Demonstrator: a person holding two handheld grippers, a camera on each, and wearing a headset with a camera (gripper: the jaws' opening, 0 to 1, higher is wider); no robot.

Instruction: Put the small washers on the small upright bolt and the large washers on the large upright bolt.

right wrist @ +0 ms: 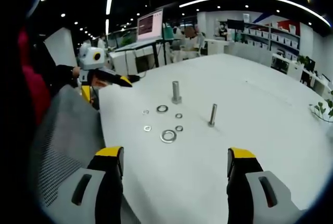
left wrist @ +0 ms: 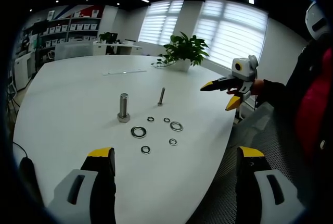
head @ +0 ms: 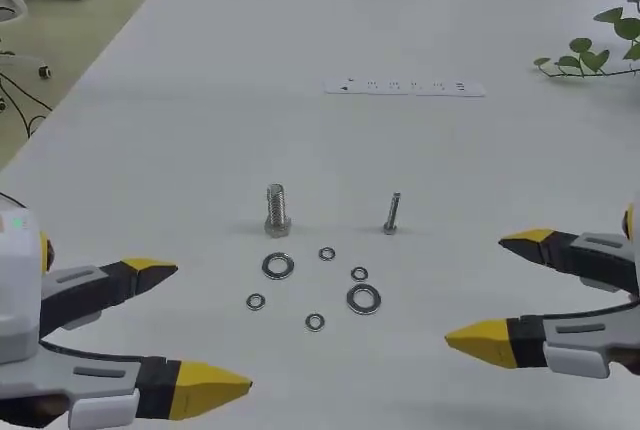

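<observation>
The large bolt (head: 277, 212) is standing upright on its head near the middle of the bench (head: 180, 120), and the small bolt (head: 392, 214) is standing the same way to its right, well apart from it. No washer is sitting on either bolt. All six are lying flat on the bench in a loose cluster just in front of the bolts. One large washer (head: 278, 267) is lying just in front of the large bolt, and the second large washer (head: 363, 299) is lying nearer the small bolt's side. The small washers (head: 327, 254) (head: 359, 273) (head: 255, 301) (head: 314, 322) are lying scattered around them, none touching another.

The left gripper (head: 212, 327) is hovering to the left of the cluster, its jaws spread wide and gripping nothing. The right gripper (head: 473, 288) is hovering to the right, jaws likewise released and empty. Both are pointing inward at the washers.

Farther back, a white strip (head: 405, 87) is lying flat on the bench, and a leafy plant (head: 600, 55) is reaching in at the right edge.
</observation>
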